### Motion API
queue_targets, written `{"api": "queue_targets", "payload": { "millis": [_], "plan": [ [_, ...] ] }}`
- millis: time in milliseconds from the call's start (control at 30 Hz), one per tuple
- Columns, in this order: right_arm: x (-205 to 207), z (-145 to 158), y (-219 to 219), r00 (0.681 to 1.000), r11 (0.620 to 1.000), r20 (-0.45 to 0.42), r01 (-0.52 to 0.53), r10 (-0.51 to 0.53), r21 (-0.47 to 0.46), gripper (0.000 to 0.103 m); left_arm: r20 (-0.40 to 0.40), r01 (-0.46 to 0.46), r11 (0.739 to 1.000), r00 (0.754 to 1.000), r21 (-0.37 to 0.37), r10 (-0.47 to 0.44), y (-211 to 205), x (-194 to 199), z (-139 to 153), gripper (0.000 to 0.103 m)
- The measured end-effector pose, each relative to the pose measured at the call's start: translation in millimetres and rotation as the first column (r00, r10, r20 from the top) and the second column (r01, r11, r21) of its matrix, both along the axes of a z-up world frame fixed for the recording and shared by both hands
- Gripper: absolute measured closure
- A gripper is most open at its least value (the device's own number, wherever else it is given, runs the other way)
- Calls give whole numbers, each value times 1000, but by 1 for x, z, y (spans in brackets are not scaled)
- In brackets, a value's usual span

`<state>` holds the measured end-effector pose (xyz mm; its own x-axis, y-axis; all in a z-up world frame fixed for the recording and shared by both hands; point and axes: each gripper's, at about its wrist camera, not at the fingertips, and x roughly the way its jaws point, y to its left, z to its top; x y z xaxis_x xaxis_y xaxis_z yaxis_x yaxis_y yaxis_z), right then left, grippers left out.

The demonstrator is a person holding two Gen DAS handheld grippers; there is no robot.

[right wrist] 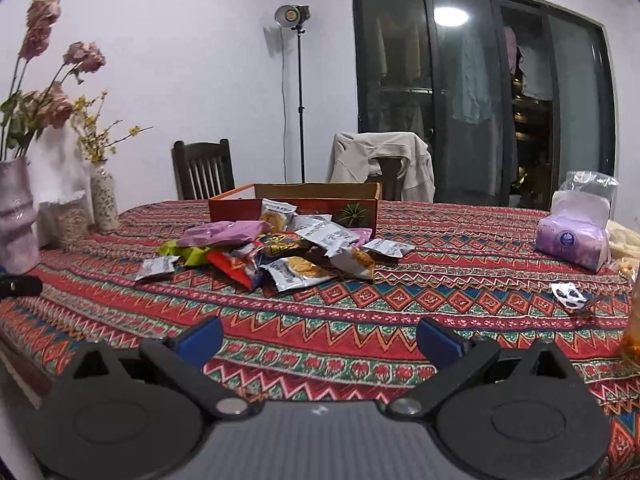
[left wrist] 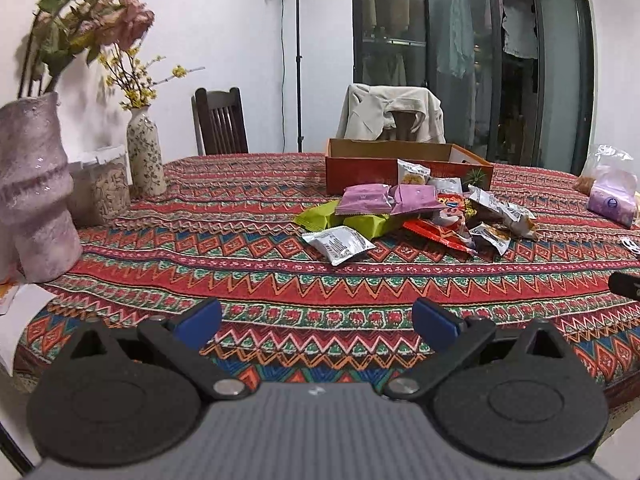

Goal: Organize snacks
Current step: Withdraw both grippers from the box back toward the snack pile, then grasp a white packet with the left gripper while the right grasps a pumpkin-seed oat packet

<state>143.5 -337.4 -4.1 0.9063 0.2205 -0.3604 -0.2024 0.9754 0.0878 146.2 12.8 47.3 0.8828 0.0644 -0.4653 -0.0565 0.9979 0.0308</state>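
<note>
Both grippers hang low over the near edge of the table [left wrist: 248, 216], the left gripper [left wrist: 316, 320] and the right gripper [right wrist: 318, 340] each with jaws spread wide and nothing between them. The snacks sit heaped in a loose pile [right wrist: 280, 248] mid-table, touching the front wall of the open cardboard box [left wrist: 372, 168] behind them; one silver packet [left wrist: 338, 244] lies a little apart on the left side. The risk I see is the slippery wrappers: a pinch on an overlapping packet could drag its neighbours along or let it slide out, and a hasty push could shove the box backward. The patterned cloth may bunch under a scraping finger. Room is generous in front of the pile, bare cloth all the way. To the left the tall vase [left wrist: 36, 188] and flowered bottle [left wrist: 145, 152] stand well clear; right, the tissue pack [right wrist: 572, 236] and what might be a small wrapper [right wrist: 568, 296], hard to make out
</note>
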Motion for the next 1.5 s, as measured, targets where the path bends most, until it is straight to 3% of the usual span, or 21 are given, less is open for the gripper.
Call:
{"api": "queue_targets", "payload": {
  "millis": [333, 600, 733, 900, 967, 1100, 1200, 1267, 1400, 1500],
  "plan": [
    [54, -10, -5, 997, 997, -77, 16, -11, 72, 0, -89, 1, 998, 996, -65, -7, -5, 80, -11, 0],
    [130, -12, -17, 990, 989, -133, 71, -53, 131, 3, -139, 7, 994, 990, -109, -22, -6, 155, -23, 0],
    [177, -11, -11, 988, 999, -155, -3, 9, 38, 6, -155, -10, 986, 988, -167, -17, 0, 185, -31, 4],
    [233, -16, -5, 971, 985, -229, -106, 73, -134, 15, -193, -12, 978, 981, -207, -29, 6, 214, -43, 22],
    [249, -17, -4, 957, 969, -260, -178, 130, -169, 16, -182, -2, 983, 983, -185, -32, 5, 218, -44, 23],
    [276, -15, -3, 934, 949, -273, -279, 231, -150, 19, -171, 1, 988, 985, -153, -27, 0, 224, -47, 23],
    [291, -14, 2, 921, 942, -276, -316, 275, -116, 26, -159, 17, 989, 986, -147, -41, -1, 223, -47, 35],
    [298, -17, 1, 914, 942, -287, -324, 287, -87, 31, -156, 55, 985, 984, -164, -81, -2, 219, -46, 41],
    [294, -21, 5, 914, 948, -297, -310, 275, -77, 58, -154, 98, 987, 981, -124, -117, -13, 208, -47, 42],
    [281, -20, -2, 919, 965, -310, -261, 244, -14, 58, -151, 119, 986, 979, -113, -136, -18, 196, -46, 43]
  ]
}}
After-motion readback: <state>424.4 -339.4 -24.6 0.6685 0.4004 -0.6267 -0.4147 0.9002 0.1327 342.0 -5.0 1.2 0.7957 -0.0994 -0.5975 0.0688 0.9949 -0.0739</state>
